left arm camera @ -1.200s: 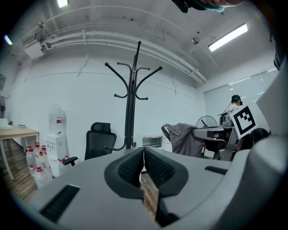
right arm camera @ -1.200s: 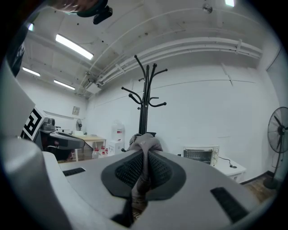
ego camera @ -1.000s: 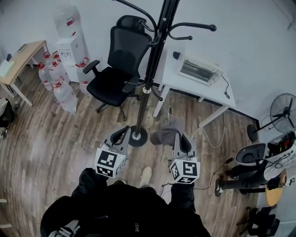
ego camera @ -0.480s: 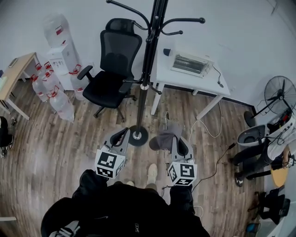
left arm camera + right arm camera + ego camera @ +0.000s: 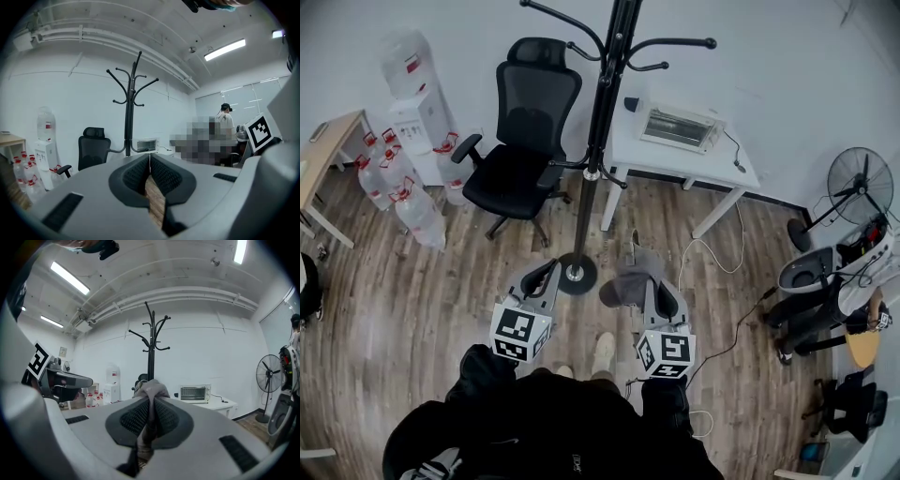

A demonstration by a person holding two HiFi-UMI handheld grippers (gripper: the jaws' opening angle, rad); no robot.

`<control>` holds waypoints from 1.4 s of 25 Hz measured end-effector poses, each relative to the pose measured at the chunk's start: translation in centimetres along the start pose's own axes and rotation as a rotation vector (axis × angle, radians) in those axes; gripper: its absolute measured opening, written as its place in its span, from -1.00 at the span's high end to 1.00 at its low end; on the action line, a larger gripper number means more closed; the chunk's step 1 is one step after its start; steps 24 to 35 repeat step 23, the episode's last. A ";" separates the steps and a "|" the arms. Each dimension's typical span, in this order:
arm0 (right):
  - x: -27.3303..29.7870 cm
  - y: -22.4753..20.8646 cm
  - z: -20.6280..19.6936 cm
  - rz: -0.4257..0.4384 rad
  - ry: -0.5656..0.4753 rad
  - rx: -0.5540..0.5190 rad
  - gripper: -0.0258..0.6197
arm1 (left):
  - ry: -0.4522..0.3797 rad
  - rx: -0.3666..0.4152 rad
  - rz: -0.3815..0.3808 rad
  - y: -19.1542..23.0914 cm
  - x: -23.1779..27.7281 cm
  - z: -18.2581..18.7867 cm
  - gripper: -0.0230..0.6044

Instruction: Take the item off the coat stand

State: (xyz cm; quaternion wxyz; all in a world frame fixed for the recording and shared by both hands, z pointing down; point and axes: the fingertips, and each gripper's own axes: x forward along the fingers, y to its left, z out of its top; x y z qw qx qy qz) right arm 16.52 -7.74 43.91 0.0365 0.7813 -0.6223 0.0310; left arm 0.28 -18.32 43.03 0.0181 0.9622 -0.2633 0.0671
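Note:
A black coat stand [image 5: 598, 141] rises from a round base on the wood floor, its hooks bare; it also shows as the coat stand [image 5: 128, 117] and the coat stand [image 5: 151, 348] in the gripper views. My right gripper [image 5: 645, 284] is shut on a grey cloth item [image 5: 628, 278], held low in front of me, right of the stand's base. The same grey cloth [image 5: 149, 401] is pinched between the pads and bunches above them. My left gripper [image 5: 542, 277] is beside the base, shut with nothing in it.
A black office chair [image 5: 520, 141] stands left of the coat stand. A white desk [image 5: 686, 159] with a toaster oven [image 5: 677, 127] is to its right. Water bottles and a dispenser [image 5: 417, 122] line the left wall. A floor fan [image 5: 861, 187] and a cable lie at the right.
The view has shifted slightly; both grippers keep their places below the stand, the right still shut on the cloth.

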 end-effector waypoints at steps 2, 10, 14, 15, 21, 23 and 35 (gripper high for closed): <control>-0.2 0.2 0.0 -0.002 0.001 0.000 0.83 | 0.001 0.001 -0.004 -0.1 -0.2 -0.1 0.85; -0.6 0.6 0.2 0.005 -0.006 0.001 0.83 | -0.005 -0.001 -0.003 -0.1 -0.6 -0.1 0.85; -0.6 0.5 0.3 0.004 -0.008 0.000 0.83 | -0.008 0.001 -0.005 -0.2 -0.6 0.0 0.85; -0.5 0.5 0.3 0.005 -0.008 0.000 0.83 | -0.007 0.001 -0.005 -0.2 -0.6 0.0 0.85; -0.6 0.6 0.5 0.007 -0.009 0.000 0.83 | -0.007 0.002 -0.001 -0.1 -0.6 0.2 0.85; -0.6 0.6 0.5 0.008 -0.010 0.001 0.83 | -0.006 0.002 -0.002 -0.2 -0.7 0.2 0.85; -0.6 0.6 0.5 0.008 -0.010 0.001 0.83 | -0.006 0.002 -0.002 -0.2 -0.7 0.2 0.85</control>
